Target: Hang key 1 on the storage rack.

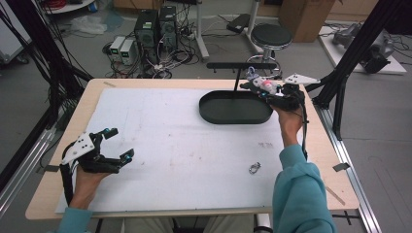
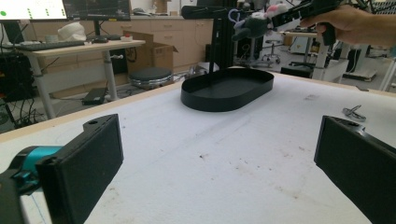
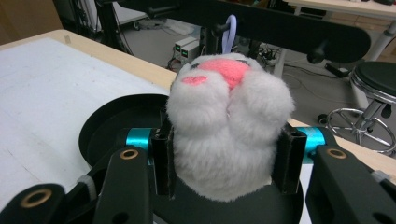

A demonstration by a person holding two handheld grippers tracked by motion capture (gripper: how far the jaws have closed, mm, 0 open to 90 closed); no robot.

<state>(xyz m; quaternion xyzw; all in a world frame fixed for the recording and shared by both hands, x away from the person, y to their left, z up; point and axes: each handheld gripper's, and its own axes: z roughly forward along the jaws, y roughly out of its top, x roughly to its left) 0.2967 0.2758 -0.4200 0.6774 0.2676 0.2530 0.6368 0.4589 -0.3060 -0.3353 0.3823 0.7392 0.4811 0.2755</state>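
1. Right gripper [image 3: 229, 163] is clamping a fluffy white plush toy with pink patches [image 3: 229, 135]; its lilac loop [image 3: 229, 32] is sitting at the black crossbar of the stand [image 3: 280, 28], above the oval black metal tray [image 1: 235, 108]. Whether it is hooked on, I cannot tell.
2. Remaining, by my reading: settling the loop, letting go.
3. Left gripper [image 1: 112, 144] is resting with jaws apart, holding nothing, well apart from the tray.

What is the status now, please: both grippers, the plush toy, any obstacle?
Right gripper shut on plush toy, beside stand crossbar. Left gripper open, empty. Metal clip lies aside.
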